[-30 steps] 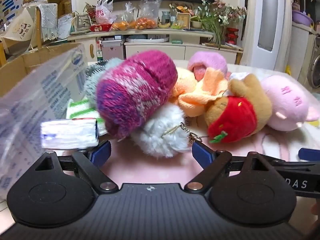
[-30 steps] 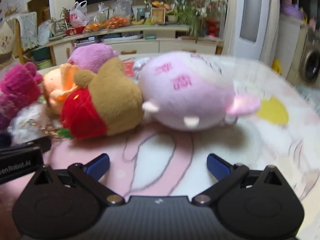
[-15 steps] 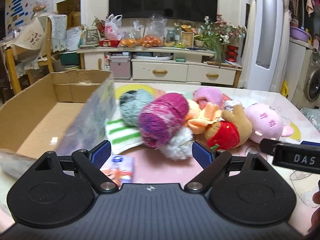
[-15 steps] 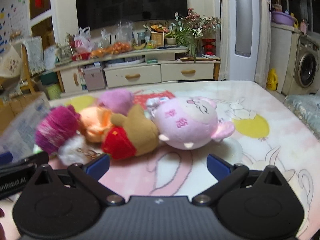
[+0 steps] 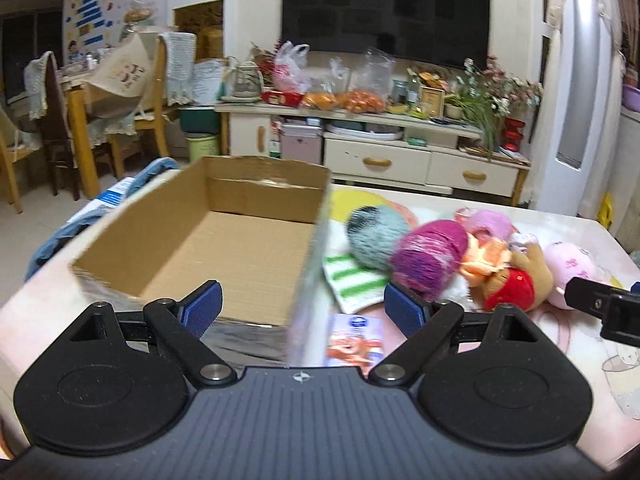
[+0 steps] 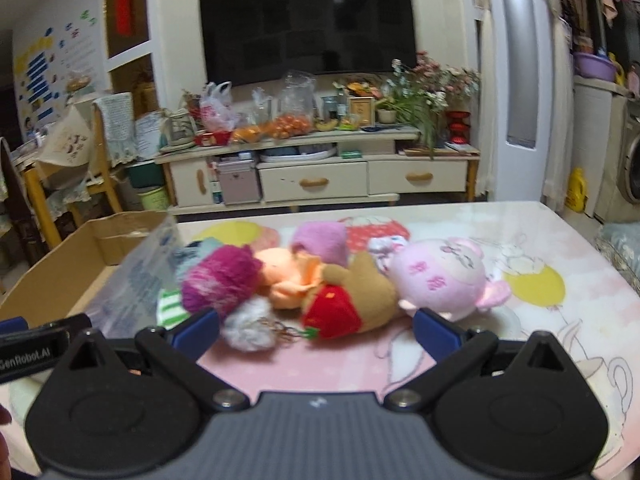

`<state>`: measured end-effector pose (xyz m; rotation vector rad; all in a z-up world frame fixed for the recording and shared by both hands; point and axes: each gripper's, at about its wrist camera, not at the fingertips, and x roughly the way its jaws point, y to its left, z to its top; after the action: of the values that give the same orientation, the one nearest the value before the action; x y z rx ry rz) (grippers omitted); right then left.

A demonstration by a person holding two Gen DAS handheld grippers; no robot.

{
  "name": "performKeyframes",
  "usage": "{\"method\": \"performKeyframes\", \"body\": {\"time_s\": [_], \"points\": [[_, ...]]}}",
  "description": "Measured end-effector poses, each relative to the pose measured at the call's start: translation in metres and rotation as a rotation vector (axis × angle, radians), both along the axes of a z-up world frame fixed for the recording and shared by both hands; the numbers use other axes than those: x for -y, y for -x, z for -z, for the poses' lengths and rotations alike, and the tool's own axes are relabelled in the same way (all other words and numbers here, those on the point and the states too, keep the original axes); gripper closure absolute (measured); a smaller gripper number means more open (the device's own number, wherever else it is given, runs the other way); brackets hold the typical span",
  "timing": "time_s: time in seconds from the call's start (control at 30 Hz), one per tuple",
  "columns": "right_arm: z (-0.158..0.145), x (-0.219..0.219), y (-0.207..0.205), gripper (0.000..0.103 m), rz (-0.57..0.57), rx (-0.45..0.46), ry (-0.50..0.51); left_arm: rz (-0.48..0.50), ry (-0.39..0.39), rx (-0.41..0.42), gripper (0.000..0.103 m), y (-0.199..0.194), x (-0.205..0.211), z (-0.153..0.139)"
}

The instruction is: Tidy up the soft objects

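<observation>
Tabletop [image 6: 540, 240]: one cardboard box [image 5: 224, 240], one pink plush [image 6: 436, 280].

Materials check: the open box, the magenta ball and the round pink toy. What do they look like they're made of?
Box: plain brown corrugated cardboard, matte, with raw rough-cut edges; one wall seems covered in printed plastic film.
Magenta ball: looks like knitted yarn, fuzzy, mottled pink and purple, probably wool or acrylic.
Pink toy: short-pile plush, soft matte, with embroidered-looking red characters.
</observation>
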<state>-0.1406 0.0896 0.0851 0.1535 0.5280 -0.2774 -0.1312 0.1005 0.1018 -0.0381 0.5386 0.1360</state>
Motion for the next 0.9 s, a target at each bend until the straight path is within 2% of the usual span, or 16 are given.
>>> {"method": "performKeyframes", "body": {"time_s": [0.17, 0.37, 0.67, 0.9], "points": [[-0.008, -0.027, -0.001, 0.0, -0.056, 0.025, 0.03, -0.035, 0.006, 0.015, 0.0, 0.008, -0.016, -0.004], [-0.018, -0.047, 0.005, 0.0, -0.122, 0.091, 0.006, -0.07, 0.0, 0.033, 0.0, 0.022, -0.023, -0.006], [-0.024, -0.06, 0.009, 0.0, -0.124, 0.128, 0.032, -0.083, 0.005, 0.046, 0.0, 0.024, -0.011, -0.006], [-0.017, -0.058, 0.013, 0.0, -0.114, 0.115, 0.032, -0.077, 0.002, 0.049, 0.0, 0.021, -0.01, 0.001]]}}
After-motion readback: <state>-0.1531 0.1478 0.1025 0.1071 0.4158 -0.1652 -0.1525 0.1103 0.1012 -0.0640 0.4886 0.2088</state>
